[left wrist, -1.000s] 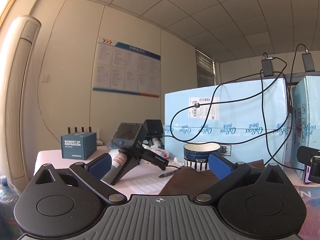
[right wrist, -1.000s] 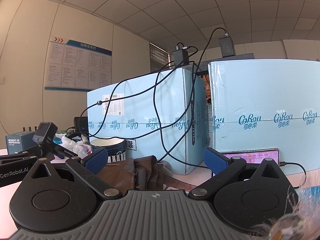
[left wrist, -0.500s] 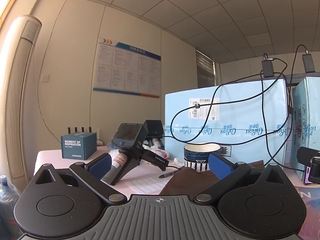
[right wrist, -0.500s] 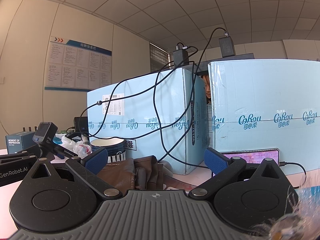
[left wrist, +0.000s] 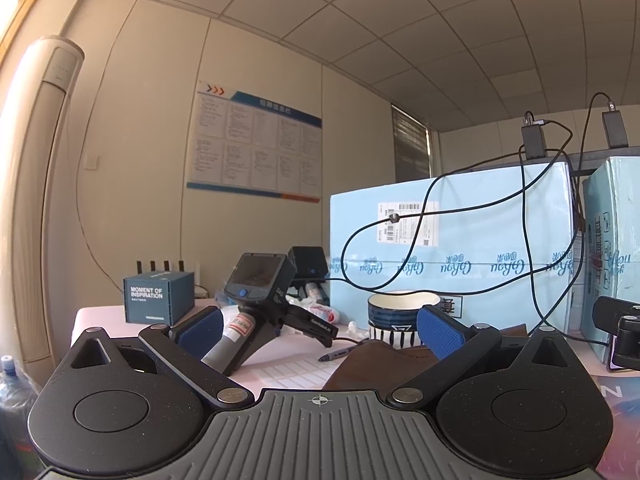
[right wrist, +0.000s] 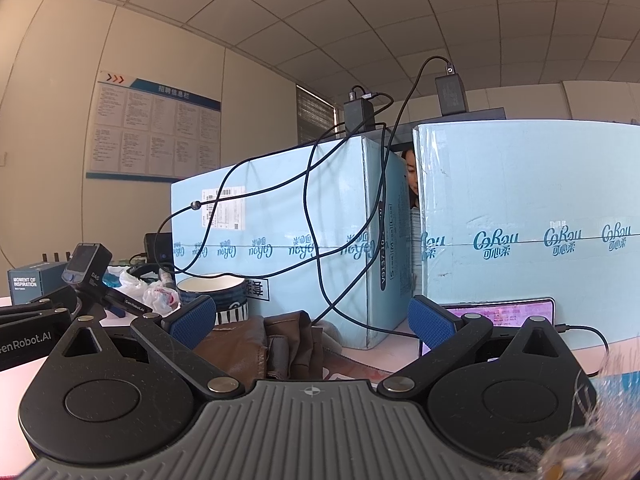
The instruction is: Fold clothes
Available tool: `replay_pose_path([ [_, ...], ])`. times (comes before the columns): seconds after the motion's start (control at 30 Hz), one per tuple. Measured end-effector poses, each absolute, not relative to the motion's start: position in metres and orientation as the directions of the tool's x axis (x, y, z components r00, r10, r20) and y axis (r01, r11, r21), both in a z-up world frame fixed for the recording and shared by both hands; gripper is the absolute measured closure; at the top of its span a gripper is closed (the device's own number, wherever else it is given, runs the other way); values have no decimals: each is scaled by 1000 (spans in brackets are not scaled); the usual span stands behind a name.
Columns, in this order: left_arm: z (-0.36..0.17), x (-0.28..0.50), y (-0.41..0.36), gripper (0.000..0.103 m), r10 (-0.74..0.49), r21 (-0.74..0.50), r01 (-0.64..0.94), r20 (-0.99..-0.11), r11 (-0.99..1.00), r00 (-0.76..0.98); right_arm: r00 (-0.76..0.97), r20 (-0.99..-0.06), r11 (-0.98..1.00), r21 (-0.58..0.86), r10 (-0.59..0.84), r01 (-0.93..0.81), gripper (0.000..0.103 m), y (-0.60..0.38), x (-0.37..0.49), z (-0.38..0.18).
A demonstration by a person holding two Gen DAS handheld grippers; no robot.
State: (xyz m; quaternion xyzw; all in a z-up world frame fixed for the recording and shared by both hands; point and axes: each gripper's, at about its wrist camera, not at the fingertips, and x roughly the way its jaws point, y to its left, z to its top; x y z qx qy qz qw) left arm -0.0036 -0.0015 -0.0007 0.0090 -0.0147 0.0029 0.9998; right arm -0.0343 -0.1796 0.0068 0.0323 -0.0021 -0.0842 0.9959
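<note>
Both claws are low over the surface (left wrist: pixel 280 372) and look level toward the far wall. The left claw (left wrist: pixel 320 330) is spread wide and holds nothing; the right claw (right wrist: pixel 312 320) is spread the same way, also with nothing in it. The garment (right wrist: pixel 260 344), brown and maybe leather, lies crumpled just in front of the right claw, and its left edge shows between the fingers of the left claw. It looks not yet folded.

Just behind it stands a bowl (left wrist: pixel 400 314), with a pen (left wrist: pixel 336 356) near its left side. Black cables (right wrist: pixel 320 280) hang down from the blue boxes (right wrist: pixel 280 232) to the surface beside the garment. I think a lift of the cloth could catch a cable or push the bowl. A phone (right wrist: pixel 500 312) also leans at the right box and could be knocked.
</note>
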Motion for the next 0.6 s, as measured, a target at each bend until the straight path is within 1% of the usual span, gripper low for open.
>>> replay_pose_path([
  [0.3,0,-13,5,0,-24,-23,26,82,999,996,984,2,983,46,-177,177,0,-177,-35,7],
  [0.6,0,-12,12,0,-60,-69,65,78,995,995,982,8,982,45,-186,186,0,-176,-37,6],
])
